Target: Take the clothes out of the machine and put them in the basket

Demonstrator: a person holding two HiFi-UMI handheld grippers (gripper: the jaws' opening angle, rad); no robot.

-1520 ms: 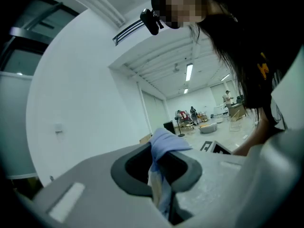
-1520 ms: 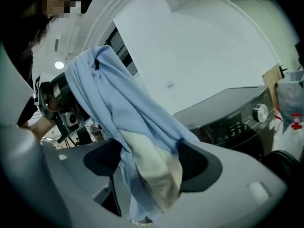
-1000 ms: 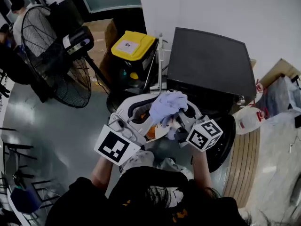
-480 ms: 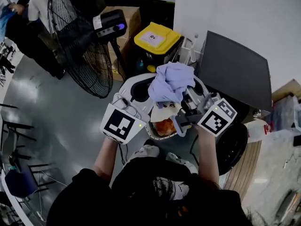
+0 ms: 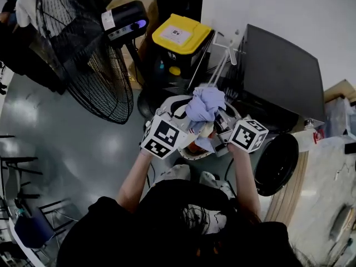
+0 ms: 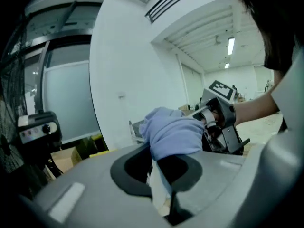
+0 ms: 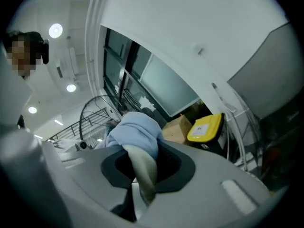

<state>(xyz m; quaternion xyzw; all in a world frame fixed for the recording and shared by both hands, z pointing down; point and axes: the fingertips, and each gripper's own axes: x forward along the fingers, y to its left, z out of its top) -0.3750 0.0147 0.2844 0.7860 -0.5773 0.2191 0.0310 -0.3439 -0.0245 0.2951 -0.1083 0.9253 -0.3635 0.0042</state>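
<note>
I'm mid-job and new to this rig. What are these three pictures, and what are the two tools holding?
No robot here: a person holds a gripper in each hand. The top-down picture comes from a head camera; the other two cameras ride on the grippers and look along their fingers. The left gripper and right gripper are both shut on one pale blue bundle of clothes, held above a white basket. The black washing machine stands at the right, its round door open.
</note>
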